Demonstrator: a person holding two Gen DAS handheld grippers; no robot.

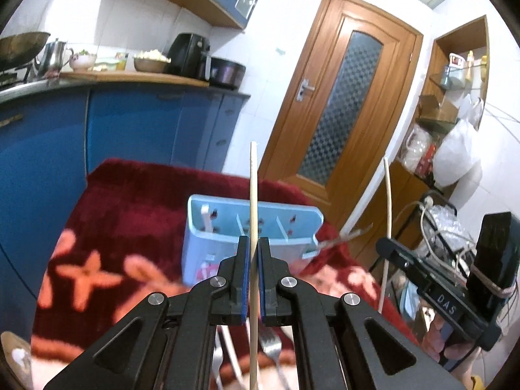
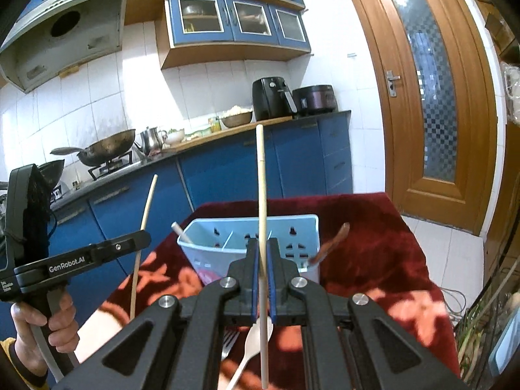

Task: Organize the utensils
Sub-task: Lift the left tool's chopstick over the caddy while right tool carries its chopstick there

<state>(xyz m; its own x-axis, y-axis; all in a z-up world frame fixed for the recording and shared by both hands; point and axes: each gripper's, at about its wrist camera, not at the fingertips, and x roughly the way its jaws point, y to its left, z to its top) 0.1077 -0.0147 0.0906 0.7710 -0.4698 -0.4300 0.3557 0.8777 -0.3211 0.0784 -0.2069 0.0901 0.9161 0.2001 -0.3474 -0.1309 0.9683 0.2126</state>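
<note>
Both grippers carrying one chopstick each toward the caddy.

Left gripper (image 1: 254, 253) is pinching a chopstick (image 1: 253, 195) upright, jaws nearly closed on its mid-shaft; right gripper (image 2: 264, 256) is doing the same with the other chopstick (image 2: 262, 188). Blue caddy (image 2: 312, 224) is sitting on the red cloth (image 2: 373, 227) near the table's far edge, a white utensil in its left slot and a brown one on its right side. Fork (image 2: 229, 341) and white spoon (image 2: 253, 341) are lying at the near edge. I'd be centring each tip over a middle slot, keeping sticks vertical, lowering before releasing; one at a time is avoiding a clash.
</note>
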